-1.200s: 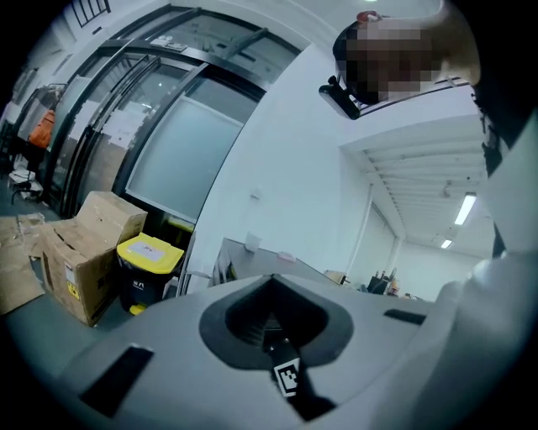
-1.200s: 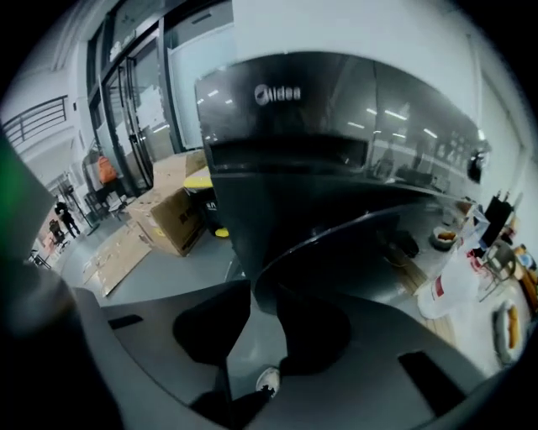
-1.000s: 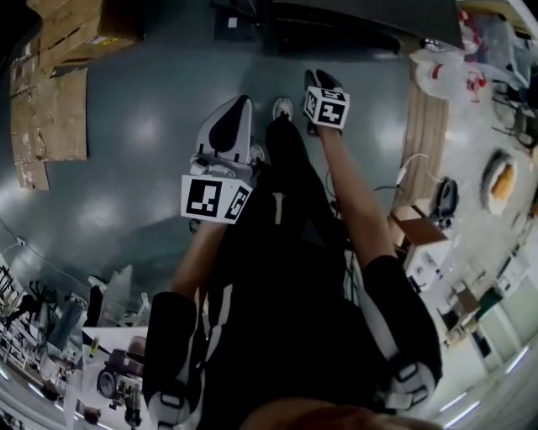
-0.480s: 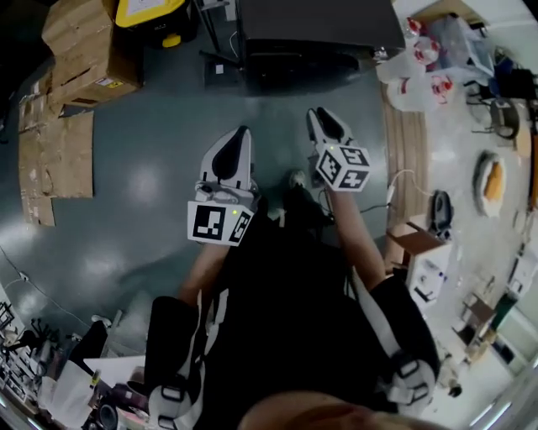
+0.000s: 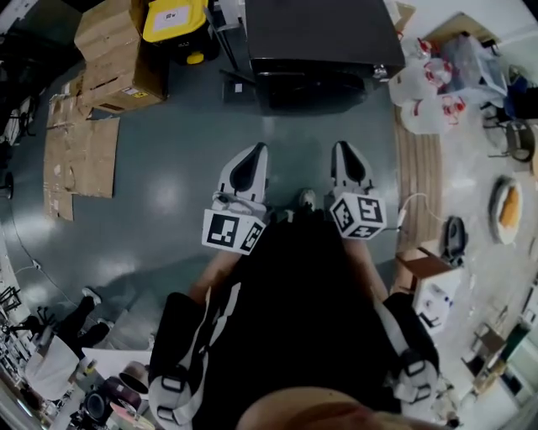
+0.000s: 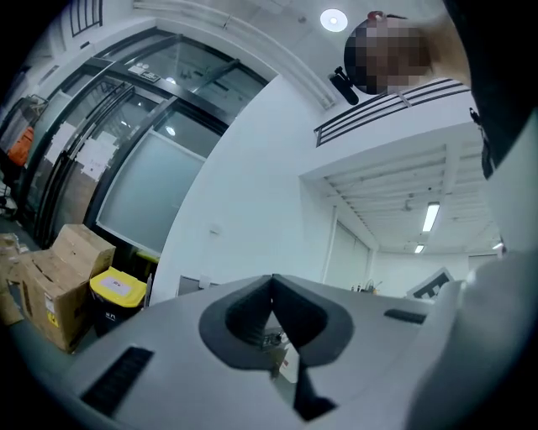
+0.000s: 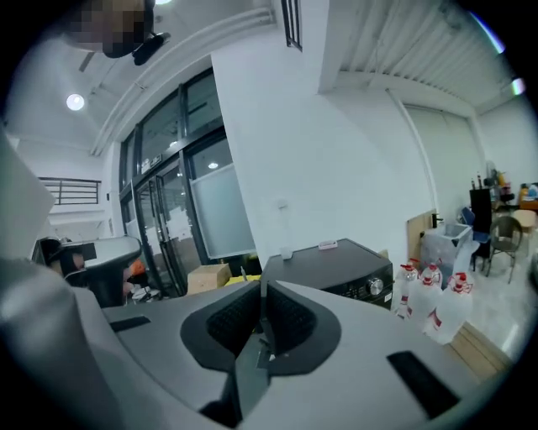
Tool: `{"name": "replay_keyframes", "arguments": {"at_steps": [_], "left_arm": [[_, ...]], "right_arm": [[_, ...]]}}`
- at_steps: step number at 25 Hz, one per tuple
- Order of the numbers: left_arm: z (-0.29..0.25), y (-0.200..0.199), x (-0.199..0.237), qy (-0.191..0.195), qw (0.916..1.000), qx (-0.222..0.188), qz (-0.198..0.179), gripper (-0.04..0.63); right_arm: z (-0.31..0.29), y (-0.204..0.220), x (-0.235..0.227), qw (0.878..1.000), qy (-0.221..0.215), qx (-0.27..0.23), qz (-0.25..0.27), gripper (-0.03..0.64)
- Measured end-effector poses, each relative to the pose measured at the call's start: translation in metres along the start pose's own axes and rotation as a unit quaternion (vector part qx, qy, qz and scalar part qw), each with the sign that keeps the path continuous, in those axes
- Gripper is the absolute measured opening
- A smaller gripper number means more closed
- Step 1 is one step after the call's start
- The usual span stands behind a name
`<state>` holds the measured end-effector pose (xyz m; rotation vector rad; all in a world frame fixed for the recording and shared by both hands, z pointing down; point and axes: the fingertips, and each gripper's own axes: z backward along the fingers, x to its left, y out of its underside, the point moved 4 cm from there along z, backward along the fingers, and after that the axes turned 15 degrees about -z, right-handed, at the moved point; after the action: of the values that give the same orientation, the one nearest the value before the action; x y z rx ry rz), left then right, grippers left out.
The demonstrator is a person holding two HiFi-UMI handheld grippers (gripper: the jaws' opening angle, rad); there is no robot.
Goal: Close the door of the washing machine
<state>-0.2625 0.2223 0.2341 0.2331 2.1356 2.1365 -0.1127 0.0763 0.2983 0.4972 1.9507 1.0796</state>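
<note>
Washer (image 5: 324,34), dark and boxy, stands on the grey floor (image 5: 168,210) at the far edge of the head view, straight ahead of the person and well apart from both grippers; its door cannot be made out from above. The right gripper view shows the machine beyond the tongs, its top flat, a round knob on its front panel. Left gripper (image 5: 255,153) and right gripper (image 5: 343,151) are held side by side in front of the person's dark clothing, both pointing towards the washer, each with its marker cube nearest the body. In the left gripper view the tongs are closed together with nothing between them; in the right gripper view the tongs are likewise pressed together and empty. Left of the washer sit boxes (image 5: 113,50) and a yellow-lidded bin (image 5: 172,21), with flat cardboard (image 5: 80,159) lying on the floor near them. To its right stand bagged bottles (image 5: 420,84), and a wooden plank (image 5: 418,168) lies just beside the right gripper
</note>
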Motion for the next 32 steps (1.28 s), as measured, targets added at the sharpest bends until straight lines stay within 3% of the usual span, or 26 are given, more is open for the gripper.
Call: {"name": "replay_keyframes", "arguments": {"at_steps": [10, 32], "left_arm": [[-0.004, 0.006, -0.015, -0.014, 0.9997, 0.017, -0.01, 0.006], [-0.008, 0.004, -0.017, -0.011, 0.9997, 0.015, -0.017, 0.006]], "right_arm": [[0.015, -0.02, 0.011, 0.998, -0.047, -0.007, 0.03, 0.014], [0.01, -0.011, 0.012, 0.998, -0.04, 0.016, 0.039, 0.008]]}}
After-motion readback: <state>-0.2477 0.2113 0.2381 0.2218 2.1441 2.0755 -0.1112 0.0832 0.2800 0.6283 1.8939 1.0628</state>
